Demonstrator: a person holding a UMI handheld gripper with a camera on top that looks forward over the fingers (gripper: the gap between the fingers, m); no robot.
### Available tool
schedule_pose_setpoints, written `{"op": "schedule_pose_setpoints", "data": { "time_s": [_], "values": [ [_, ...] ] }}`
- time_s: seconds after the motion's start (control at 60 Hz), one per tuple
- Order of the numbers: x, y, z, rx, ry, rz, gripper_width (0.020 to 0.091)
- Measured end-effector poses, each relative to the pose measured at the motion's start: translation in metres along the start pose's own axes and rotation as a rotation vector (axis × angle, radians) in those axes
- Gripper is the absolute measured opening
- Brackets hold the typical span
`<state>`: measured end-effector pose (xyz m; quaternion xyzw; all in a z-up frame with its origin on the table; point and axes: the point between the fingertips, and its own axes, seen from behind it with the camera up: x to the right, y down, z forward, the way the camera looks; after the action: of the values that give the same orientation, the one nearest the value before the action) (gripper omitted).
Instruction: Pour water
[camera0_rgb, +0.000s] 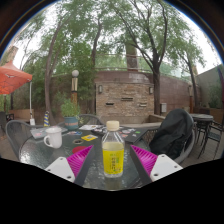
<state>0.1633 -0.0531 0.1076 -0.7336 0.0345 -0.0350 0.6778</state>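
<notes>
We hold the claw (112, 160) open, its two pink pads (80, 158) spread wide, and the bottle (113, 150) stands upright between them on the desk (60, 160) with a clear gap at either side. It has a white cap, a yellowish label around its middle, and seems to hold clear water. Nothing is gripped yet, so we judge the step in hand to be closing on the bottle before any pouring.

To do this well, we should keep the bottle centred between the pads, ease forward until they flank its body at the label rather than the neck, then squeeze evenly so it neither tips nor slides on the glassy top. A thin bottle may give under pressure, so a firm but gentle hold seems wise.

Beyond and to the left of the claw sits a white mug (53, 138), the likely target for the water. It is well apart from the bottle, so we would carry before tilting. Further off to the right a dark chair (174, 135) stands by the desk, with a stone fireplace (125, 98) and trees behind.
</notes>
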Motion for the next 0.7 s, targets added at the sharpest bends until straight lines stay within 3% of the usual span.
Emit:
{"op": "schedule_pose_setpoints", "data": {
  "time_s": [0.217,0.267,0.3,0.433,0.55,0.7],
  "values": [
    [0.017,0.011,0.077,0.01,0.024,-0.026,0.0797],
    [0.024,0.021,0.084,-0.029,0.04,-0.052,0.0661],
    [0.027,0.021,0.085,-0.028,0.041,-0.07,0.0479],
    [0.027,0.012,0.073,0.037,0.061,-0.059,0.0435],
    [0.022,0.009,0.064,0.036,0.039,-0.071,0.0376],
    [0.002,-0.068,0.064,0.108,0.018,-0.209,0.0374]
  ]
}}
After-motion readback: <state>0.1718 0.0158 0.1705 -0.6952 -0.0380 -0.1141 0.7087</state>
